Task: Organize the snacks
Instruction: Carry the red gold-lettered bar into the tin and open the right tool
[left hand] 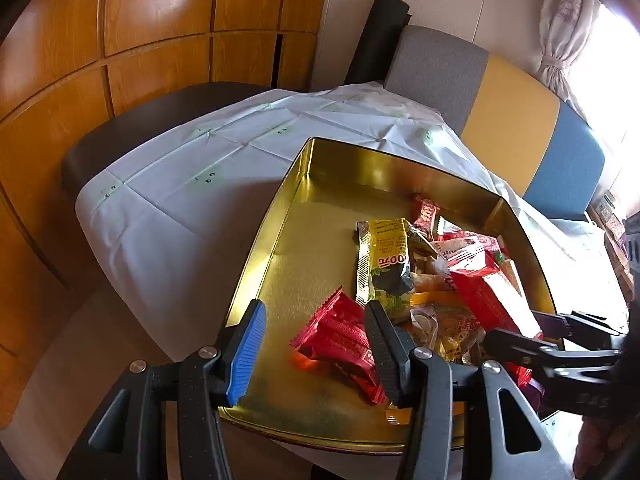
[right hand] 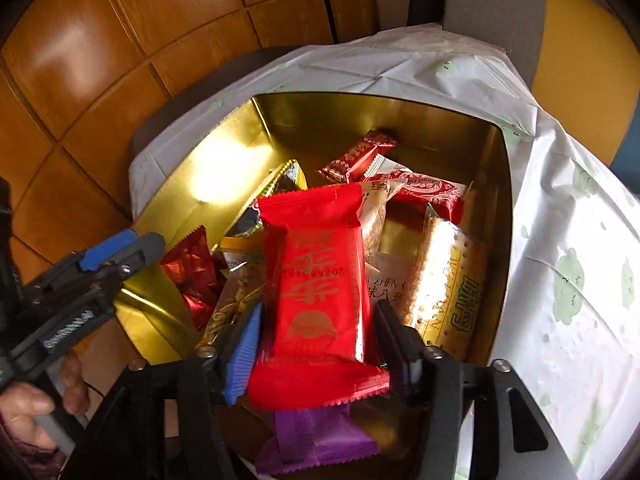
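Red snack between our right jaws

Our right gripper [right hand: 316, 344] is spread around the red packet [right hand: 320, 276], not pinching; it runs lengthwise away from us. Our left gripper [left hand: 316, 344] is spread, empty.

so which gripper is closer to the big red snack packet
Right. The right gripper has the big red snack packet between its fingers; the left gripper hovers off to its side, over a crinkled red wrapper.

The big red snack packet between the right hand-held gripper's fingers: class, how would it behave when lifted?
The red snack packet is probably light. Its glossy film looks slippery. The crimped ends would likely flop, while the flat middle seems stiffer.
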The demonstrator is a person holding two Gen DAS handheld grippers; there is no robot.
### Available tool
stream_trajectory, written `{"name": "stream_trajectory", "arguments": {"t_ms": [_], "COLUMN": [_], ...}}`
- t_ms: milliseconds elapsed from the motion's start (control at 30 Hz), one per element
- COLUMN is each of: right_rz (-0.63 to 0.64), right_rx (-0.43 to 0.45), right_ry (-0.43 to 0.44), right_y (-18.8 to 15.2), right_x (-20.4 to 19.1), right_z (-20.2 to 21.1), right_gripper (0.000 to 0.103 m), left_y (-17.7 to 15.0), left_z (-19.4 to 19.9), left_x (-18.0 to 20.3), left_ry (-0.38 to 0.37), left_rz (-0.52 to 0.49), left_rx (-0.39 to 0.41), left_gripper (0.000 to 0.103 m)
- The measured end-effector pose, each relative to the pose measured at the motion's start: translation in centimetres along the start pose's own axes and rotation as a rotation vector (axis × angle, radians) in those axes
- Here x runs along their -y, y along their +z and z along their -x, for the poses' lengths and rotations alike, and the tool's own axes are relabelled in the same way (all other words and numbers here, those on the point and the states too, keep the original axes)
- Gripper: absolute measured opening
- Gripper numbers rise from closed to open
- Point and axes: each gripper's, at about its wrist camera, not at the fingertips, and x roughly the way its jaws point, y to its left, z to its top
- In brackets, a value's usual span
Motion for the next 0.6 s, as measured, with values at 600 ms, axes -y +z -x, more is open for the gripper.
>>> {"name": "stream_trajectory", "arguments": {"t_ms": [600], "right_rz": [-0.078], "right_rx": [0.073], "right_ry": [0.038], "right_y": [-1.0], "right_x": [0.2], "right_z": [-0.3], "right_gripper": [0.030], "left_y": [-0.4], "left_z": [-0.1], "left_x": [1.2], "left_ry": [-0.016], "left_rz": [-0.032], "left_rx": [-0.013], "left_gripper": [0.052]}}
